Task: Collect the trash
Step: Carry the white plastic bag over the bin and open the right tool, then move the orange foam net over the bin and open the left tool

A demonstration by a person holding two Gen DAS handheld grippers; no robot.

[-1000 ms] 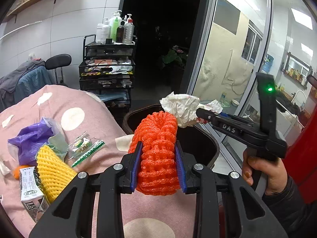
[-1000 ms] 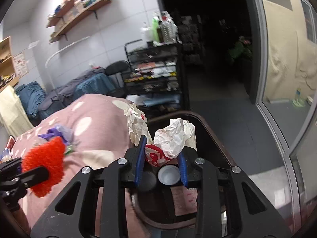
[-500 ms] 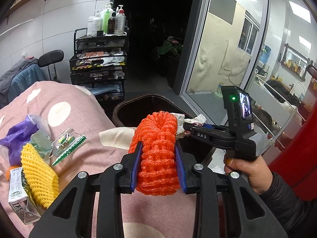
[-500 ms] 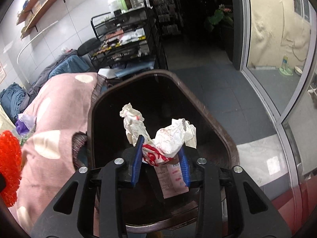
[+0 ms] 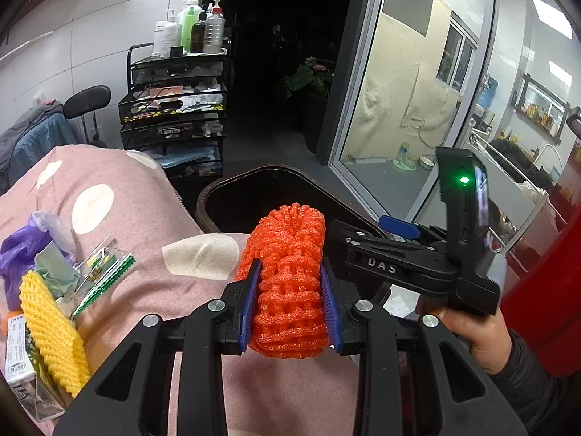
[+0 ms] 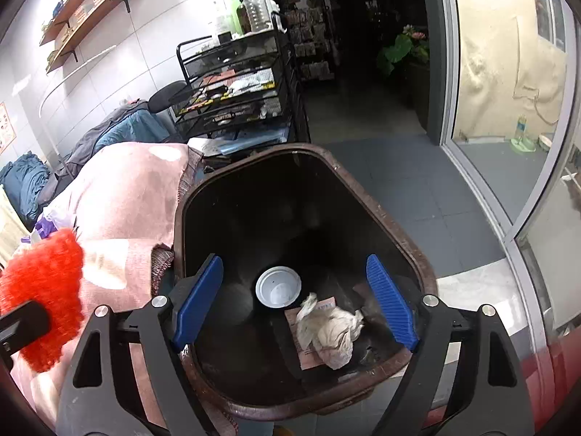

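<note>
My left gripper (image 5: 289, 299) is shut on an orange foam fruit net (image 5: 288, 276), held above the pink dotted blanket (image 5: 138, 196) near the dark brown trash bin (image 5: 218, 185). The net also shows at the left of the right wrist view (image 6: 41, 290). My right gripper (image 6: 296, 299) is open and empty over the bin (image 6: 414, 250). A crumpled white paper wrapper (image 6: 328, 330) lies at the bin's bottom beside a white lid (image 6: 277, 287) and a paper slip (image 6: 308, 354). The right gripper's body (image 5: 403, 261) shows in the left wrist view.
On the blanket at left lie a yellow foam net (image 5: 51, 330), a small carton (image 5: 18, 356), a purple bag (image 5: 21, 250) and green-edged wrappers (image 5: 105, 272). A black wire cart (image 5: 174, 109) with bottles stands behind. A glass door (image 5: 399, 101) is at right.
My right gripper has moved down over the bin, opened and let the crumpled paper drop inside. My left gripper has kept the orange net and edged toward the bin.
</note>
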